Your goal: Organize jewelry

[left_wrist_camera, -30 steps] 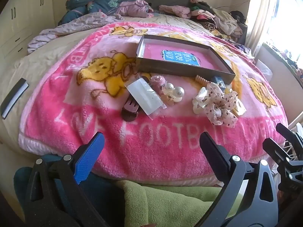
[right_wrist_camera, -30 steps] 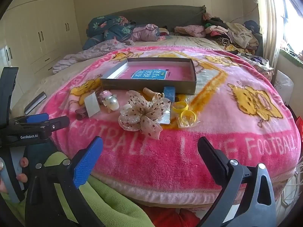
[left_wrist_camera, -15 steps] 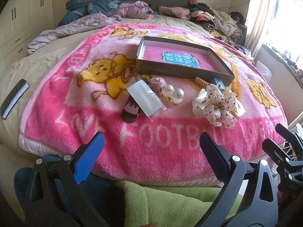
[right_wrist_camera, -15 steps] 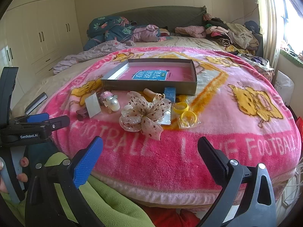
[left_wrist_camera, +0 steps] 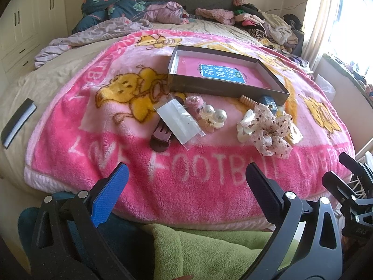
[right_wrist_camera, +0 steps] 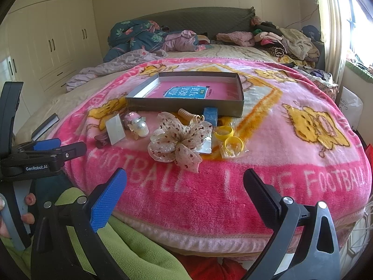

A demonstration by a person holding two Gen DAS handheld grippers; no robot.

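A pink blanket [right_wrist_camera: 279,163] covers the bed. On it lies a shallow open box [right_wrist_camera: 240,98]. In front of the box the jewelry lies loose: a spotted fabric bow [right_wrist_camera: 179,140], a clear packet [left_wrist_camera: 178,123], two yellow rings [right_wrist_camera: 229,138] and pearl pieces [left_wrist_camera: 214,114]. The left tool [left_wrist_camera: 186,182] and the right tool [right_wrist_camera: 185,182] are both spread wide and hold nothing, near the blanket's edge.

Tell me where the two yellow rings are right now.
In the right wrist view the two yellow rings lie on the pink blanket, just right of the floral bow and in front of the shallow box, near its right corner.
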